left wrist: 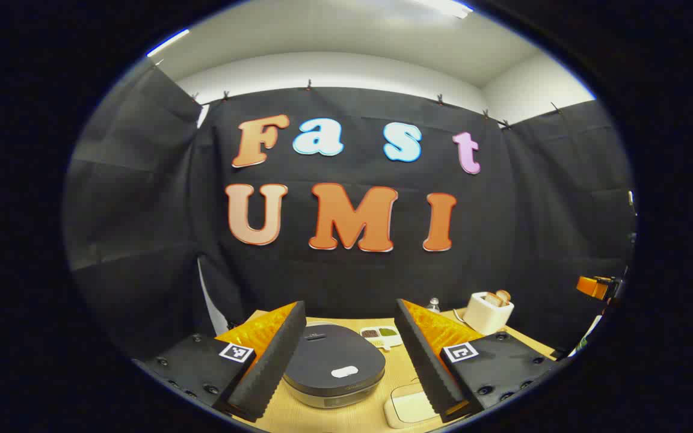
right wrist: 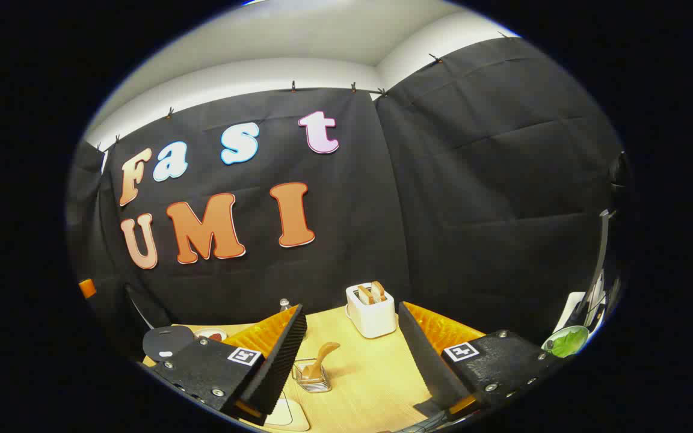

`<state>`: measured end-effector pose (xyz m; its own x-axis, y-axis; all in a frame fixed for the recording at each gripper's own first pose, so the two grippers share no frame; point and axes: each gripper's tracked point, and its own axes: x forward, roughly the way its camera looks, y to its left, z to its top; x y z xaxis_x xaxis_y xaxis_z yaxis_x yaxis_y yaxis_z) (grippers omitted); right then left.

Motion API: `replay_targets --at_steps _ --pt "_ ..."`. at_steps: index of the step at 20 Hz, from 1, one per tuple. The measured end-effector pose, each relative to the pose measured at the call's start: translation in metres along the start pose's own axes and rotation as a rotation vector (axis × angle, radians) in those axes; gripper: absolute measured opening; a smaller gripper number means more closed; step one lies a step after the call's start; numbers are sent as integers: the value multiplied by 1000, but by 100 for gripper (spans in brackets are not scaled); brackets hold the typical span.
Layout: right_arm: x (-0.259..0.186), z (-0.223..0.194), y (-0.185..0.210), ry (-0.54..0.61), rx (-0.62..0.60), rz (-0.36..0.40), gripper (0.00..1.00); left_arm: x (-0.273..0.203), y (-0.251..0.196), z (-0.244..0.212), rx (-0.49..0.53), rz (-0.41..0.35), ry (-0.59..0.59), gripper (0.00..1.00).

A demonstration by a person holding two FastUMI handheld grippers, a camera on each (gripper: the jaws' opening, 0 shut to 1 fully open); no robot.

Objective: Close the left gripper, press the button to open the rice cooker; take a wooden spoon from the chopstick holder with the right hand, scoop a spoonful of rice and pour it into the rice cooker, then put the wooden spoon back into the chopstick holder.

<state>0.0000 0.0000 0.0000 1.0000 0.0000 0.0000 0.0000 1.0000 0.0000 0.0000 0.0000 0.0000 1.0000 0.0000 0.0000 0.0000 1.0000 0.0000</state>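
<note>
The dark grey rice cooker [left wrist: 331, 371] sits on the wooden table with its lid down and a white oval button [left wrist: 344, 372] on top. My left gripper [left wrist: 346, 385] hangs open just above it, its fingers either side of the cooker. In the right gripper view the same cooker [right wrist: 168, 341] lies far left. A wooden spoon [right wrist: 320, 357] stands in the wire chopstick holder [right wrist: 312, 377]. My right gripper [right wrist: 352, 373] is open and empty, the holder just inside its left finger.
A white toaster [right wrist: 372, 310] with bread slices stands at the back of the table. A divided dish [left wrist: 381, 334] of grains lies behind the cooker. A cream tray [left wrist: 409, 406] rests near the front. A bowl of greens [right wrist: 565, 341] shows at the right.
</note>
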Motion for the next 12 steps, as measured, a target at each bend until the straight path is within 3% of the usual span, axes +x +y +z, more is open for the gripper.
replay_targets --at_steps 1,8,12 --pt "-1 7 -1 -6 9 -7 94 1 1 6 9 -3 -15 97" --pt "3 41 7 -28 -81 67 94 -16 17 25 -104 131 -88 98" --pt "10 44 16 -20 -84 103 94 -25 45 29 -90 214 -84 98"
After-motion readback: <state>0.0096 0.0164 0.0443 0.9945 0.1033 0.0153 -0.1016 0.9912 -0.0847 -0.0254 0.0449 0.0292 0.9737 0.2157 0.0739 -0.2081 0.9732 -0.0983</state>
